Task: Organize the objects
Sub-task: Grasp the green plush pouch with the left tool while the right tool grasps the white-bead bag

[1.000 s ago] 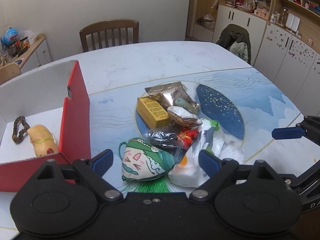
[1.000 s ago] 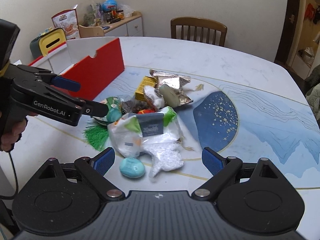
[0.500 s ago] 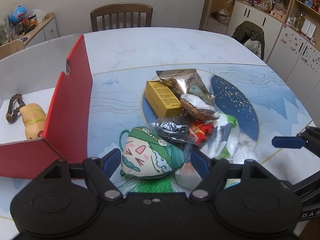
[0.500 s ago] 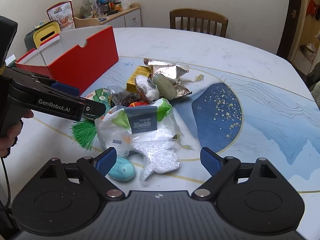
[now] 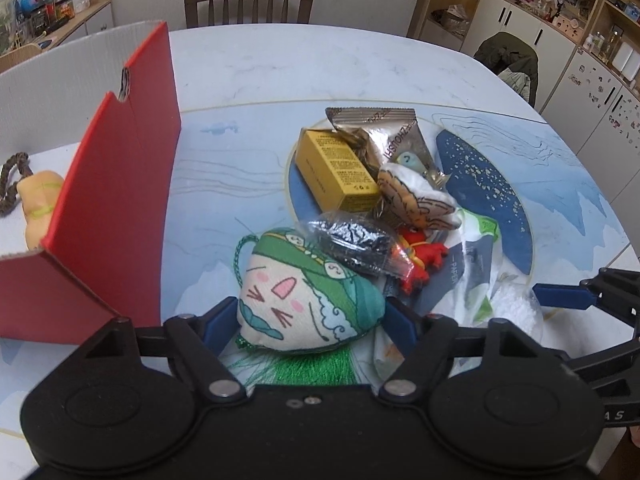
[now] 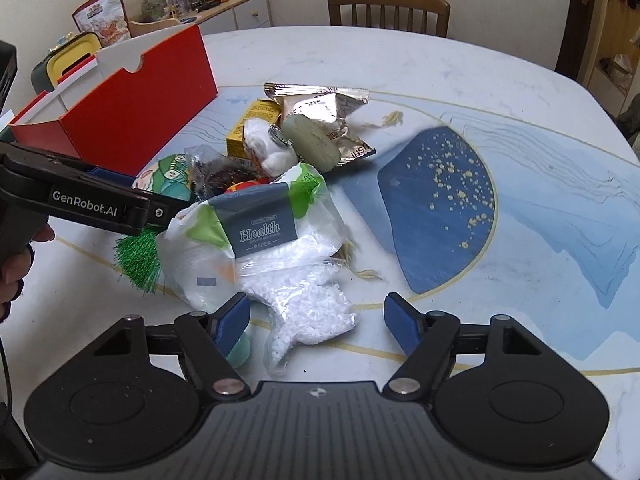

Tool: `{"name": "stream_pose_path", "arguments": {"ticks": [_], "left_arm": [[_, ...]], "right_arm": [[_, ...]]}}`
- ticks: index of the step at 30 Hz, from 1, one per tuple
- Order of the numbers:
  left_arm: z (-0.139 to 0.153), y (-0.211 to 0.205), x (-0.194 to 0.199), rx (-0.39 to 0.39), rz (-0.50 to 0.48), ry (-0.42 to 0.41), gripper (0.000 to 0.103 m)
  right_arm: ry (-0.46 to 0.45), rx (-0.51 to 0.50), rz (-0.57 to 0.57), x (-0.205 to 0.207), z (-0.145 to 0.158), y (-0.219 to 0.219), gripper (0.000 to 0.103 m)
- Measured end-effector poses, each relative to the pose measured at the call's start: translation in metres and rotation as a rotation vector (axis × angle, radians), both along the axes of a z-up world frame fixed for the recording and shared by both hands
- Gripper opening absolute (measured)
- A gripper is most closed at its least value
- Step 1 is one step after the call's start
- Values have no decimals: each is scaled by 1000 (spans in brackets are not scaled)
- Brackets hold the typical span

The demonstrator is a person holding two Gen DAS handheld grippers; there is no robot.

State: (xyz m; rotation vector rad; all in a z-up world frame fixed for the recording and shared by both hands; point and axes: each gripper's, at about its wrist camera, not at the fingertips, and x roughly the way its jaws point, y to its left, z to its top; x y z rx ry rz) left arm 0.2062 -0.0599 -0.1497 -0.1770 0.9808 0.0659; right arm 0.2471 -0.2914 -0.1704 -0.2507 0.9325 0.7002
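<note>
While the left gripper [image 5: 310, 322] sits low at the near edge of the pile, its jaws are closed in on both sides of the plush face sachet [image 5: 304, 300] (green headscarf, pink cheeks, a green tassel [image 5: 304, 364] trailing beneath), both blue pads touching the fabric. The sachet rests on the worktop [image 5: 280, 60] just right of the red box [image 5: 120, 184], whose white interior holds a tan plush toy [image 5: 38, 204] on a braided cord.

Behind the sachet lie a crinkled black foil packet [image 5: 352, 242], a red toy [image 5: 420, 260], a yellow carton [image 5: 338, 168], a gold snack bag [image 5: 384, 136] and a white embroidered pouch [image 5: 416, 200].

From the right wrist view, the right gripper [image 6: 318, 320] hangs with its jaws spread wide and empty, straddling a clear bag of white pellets [image 6: 308, 312]. Its left pad partly covers a teal egg-shaped object [image 6: 240, 350]. Just beyond sits a tissue pack [image 6: 252, 236] labelled "Health", touching the pellet bag. A pale green oval object [image 6: 312, 142] lies on the snack bag farther back.
</note>
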Motion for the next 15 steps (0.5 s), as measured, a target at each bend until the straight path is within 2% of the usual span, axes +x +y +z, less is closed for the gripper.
{"name": "stream_pose_path", "arguments": {"ticks": [7,12,15], "left_arm": [[2,-3,-3,16,-6,-12,71],[5,-4,-8,18,-1,-20,69],[9,-4,-13,25,-6,-30,69]], "right_arm": [[4,-7,18,0,-5,4,61],[-15,-21,11,-1,-5,5,46],[-14,-15,4,-2,-4,3,42]]}}
